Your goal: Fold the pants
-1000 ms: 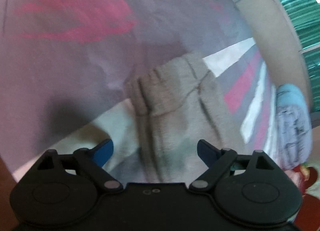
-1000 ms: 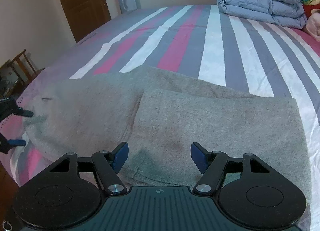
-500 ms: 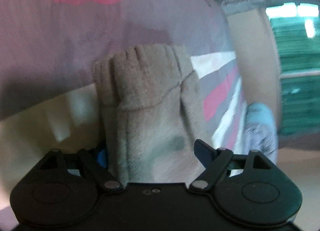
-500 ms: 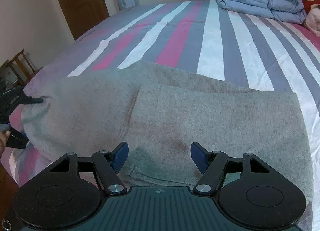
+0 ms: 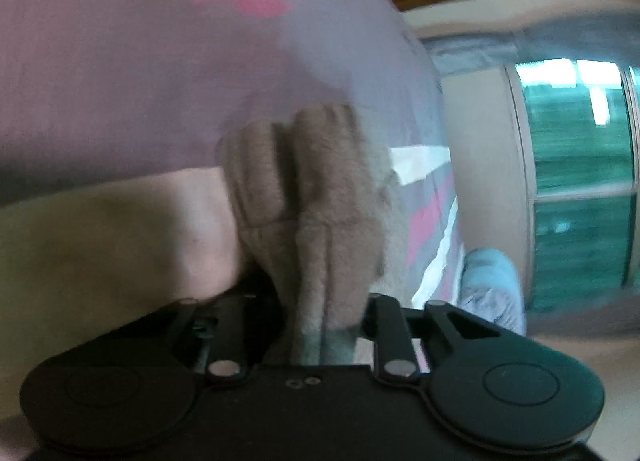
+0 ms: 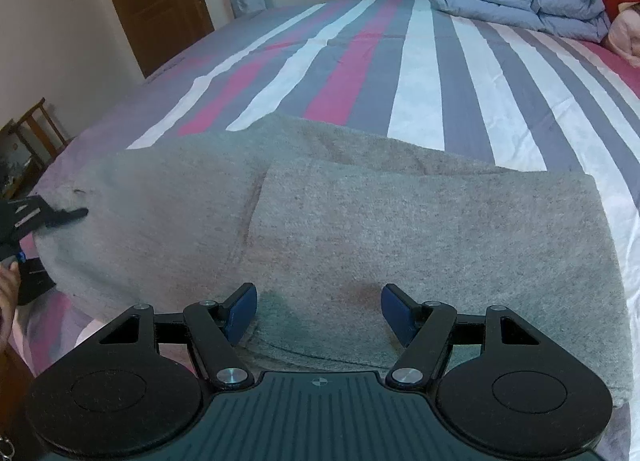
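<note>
Striped bed sheet point(image 6: 420, 73); left gripper point(image 5: 320, 317) clamped on grey pants point(image 6: 360, 229) cuff, right gripper point(image 6: 318, 311) spread above. Bunched grip could skew the fold.

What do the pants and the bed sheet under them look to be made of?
The pants look like soft, matte grey fleece or brushed knit: a fuzzy nap shows, and the cloth bunches thickly in the left gripper. The bed sheet looks like thin woven cotton or a blend, smooth and matte, with fine creases along its stripes. Exact fibres cannot be told.
</note>
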A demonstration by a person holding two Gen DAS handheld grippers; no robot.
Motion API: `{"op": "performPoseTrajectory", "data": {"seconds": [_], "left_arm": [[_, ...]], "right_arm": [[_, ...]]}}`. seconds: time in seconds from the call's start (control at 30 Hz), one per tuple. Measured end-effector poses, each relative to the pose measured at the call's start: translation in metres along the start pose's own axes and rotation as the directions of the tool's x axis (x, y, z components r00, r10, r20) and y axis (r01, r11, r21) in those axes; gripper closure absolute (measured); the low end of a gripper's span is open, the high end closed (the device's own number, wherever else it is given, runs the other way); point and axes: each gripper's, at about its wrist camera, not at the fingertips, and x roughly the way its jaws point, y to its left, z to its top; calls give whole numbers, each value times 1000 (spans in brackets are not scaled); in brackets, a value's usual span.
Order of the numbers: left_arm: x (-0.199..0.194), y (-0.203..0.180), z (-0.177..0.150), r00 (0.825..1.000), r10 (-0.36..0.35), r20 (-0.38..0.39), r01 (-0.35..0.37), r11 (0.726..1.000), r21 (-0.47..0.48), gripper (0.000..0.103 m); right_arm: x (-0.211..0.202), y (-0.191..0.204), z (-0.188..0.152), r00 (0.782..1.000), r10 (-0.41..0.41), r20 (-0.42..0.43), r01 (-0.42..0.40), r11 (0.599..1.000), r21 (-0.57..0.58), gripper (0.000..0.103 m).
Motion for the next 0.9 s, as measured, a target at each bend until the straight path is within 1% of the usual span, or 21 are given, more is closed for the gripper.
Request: {"op": "performPoseTrajectory", "data": {"seconds": [0.07,0.13,0.2,0.23,0.3,0.37,0.43,0.5,0.53,0.6,0.63,0.7,0.73,0.77,0.8,0.83,0.87,0.9], "left_arm": [[-8,-14,-3,1000,6,18,-7,997,71,95],[-17,-29,-5,999,-5,35,0,990,143,95],[-24,-52,-13,999,-17,46,5,966,257,97],[-28,-68,-20,998,-29,47,12,943,332,97],[-33,-91,-30,998,-60,32,42,909,415,97],[-38,-114,-46,996,-84,8,69,863,501,97],[-42,-135,-66,993,-115,-29,111,808,579,97],[-43,-154,-86,986,-142,-84,164,763,626,97],[-44,-165,-100,981,-156,-119,196,735,649,97],[-42,-185,-132,965,-162,-204,260,658,706,97],[-40,-195,-153,954,-156,-258,298,619,727,97],[-31,-204,-188,932,-130,-338,350,560,750,97],[-24,-209,-212,919,-104,-379,375,521,767,97],[-19,-209,-230,910,-80,-406,390,493,777,97],[-11,-209,-246,901,-57,-430,402,478,781,97],[-3,-205,-264,890,-22,-455,411,468,782,97],[5,-201,-278,883,9,-469,411,466,784,97],[15,-195,-292,881,57,-470,394,463,794,97]], "right_arm": [[-1,0,-1,1000,0,4,0,1000,-5,34],[-2,-2,-1,1000,1,8,-1,1000,-2,34],[-4,-4,-2,1000,-8,13,8,1000,-4,34],[-6,-4,-3,1000,-16,20,17,1000,-12,34],[-11,-5,-4,998,-53,35,54,998,-42,34],[-14,-8,-6,996,-76,43,78,995,-62,34],[-17,-14,-7,994,-96,43,98,994,-54,34],[-19,-20,-8,993,-108,40,110,993,-43,34],[-19,-22,-9,993,-115,29,116,992,-44,34],[-21,-29,-10,993,-119,27,120,992,-34,34],[-24,-34,-10,992,-122,30,122,992,-23,34],[-32,-44,-10,991,-128,40,128,992,1,34],[-37,-51,-9,990,-135,47,135,991,16,34],[-43,-59,-9,988,-144,54,143,989,30,34],[-49,-66,-8,986,-155,60,152,987,41,34],[-56,-75,-8,983,-169,67,165,985,56,34],[-61,-83,-7,982,-173,72,168,983,71,34],[-67,-93,-7,982,-174,74,167,982,89,34]]}}
